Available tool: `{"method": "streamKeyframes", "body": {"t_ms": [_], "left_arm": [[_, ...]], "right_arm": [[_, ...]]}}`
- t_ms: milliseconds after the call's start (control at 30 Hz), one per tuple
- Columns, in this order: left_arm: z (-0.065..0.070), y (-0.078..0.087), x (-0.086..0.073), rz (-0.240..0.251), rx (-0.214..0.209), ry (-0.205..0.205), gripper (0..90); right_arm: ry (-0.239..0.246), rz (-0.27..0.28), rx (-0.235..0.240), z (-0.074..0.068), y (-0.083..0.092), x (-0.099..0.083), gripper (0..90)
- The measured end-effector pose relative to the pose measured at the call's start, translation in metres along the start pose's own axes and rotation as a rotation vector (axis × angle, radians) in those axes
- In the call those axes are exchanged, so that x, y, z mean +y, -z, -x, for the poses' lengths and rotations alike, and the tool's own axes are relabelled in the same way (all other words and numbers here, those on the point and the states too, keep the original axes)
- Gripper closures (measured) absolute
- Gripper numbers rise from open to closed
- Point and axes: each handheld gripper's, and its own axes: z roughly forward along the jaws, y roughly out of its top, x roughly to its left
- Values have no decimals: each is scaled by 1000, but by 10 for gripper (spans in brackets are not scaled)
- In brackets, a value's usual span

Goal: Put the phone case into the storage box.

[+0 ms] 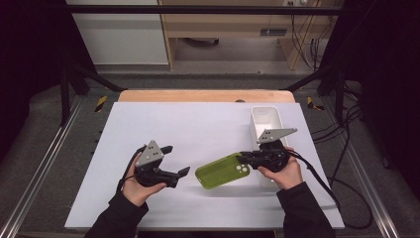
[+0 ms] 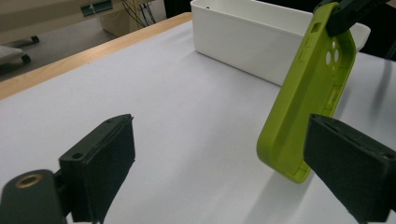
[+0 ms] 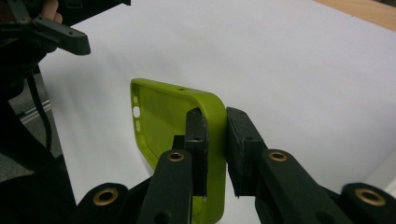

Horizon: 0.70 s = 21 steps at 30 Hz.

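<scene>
A lime-green phone case [image 1: 218, 172] is held at its camera-hole end by my right gripper [image 1: 243, 158], which is shut on its rim. In the right gripper view the two jaws pinch the case's side wall [image 3: 215, 116], and its hollow inside [image 3: 159, 116] faces left. The case hangs tilted, its free end low over the white sheet. My left gripper [image 1: 177, 159] stands open to the left of the case, with nothing between its jaws. From the left gripper view, the case [image 2: 299, 107] stands on edge just beyond the right-hand finger [image 2: 350, 168].
A white rectangular bin [image 1: 267, 124] stands at the right of the table, just behind my right hand, and it appears as a white bin [image 2: 252, 37] in the left gripper view. The white sheet [image 1: 198, 119] covers a wooden table [image 1: 205, 95]. Cables trail off to the right.
</scene>
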Motion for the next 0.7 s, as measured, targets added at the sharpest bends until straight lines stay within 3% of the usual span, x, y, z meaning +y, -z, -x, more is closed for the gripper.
{"method": "streamKeyframes", "body": {"t_ms": [233,700], "left_arm": [[-16,12,-14,15,13,58,54],[-39,27,-39,53,41,106,37]], "right_arm": [[39,11,-25,0,7,2,803],[126,20,-88,-4,24,16,803]]}}
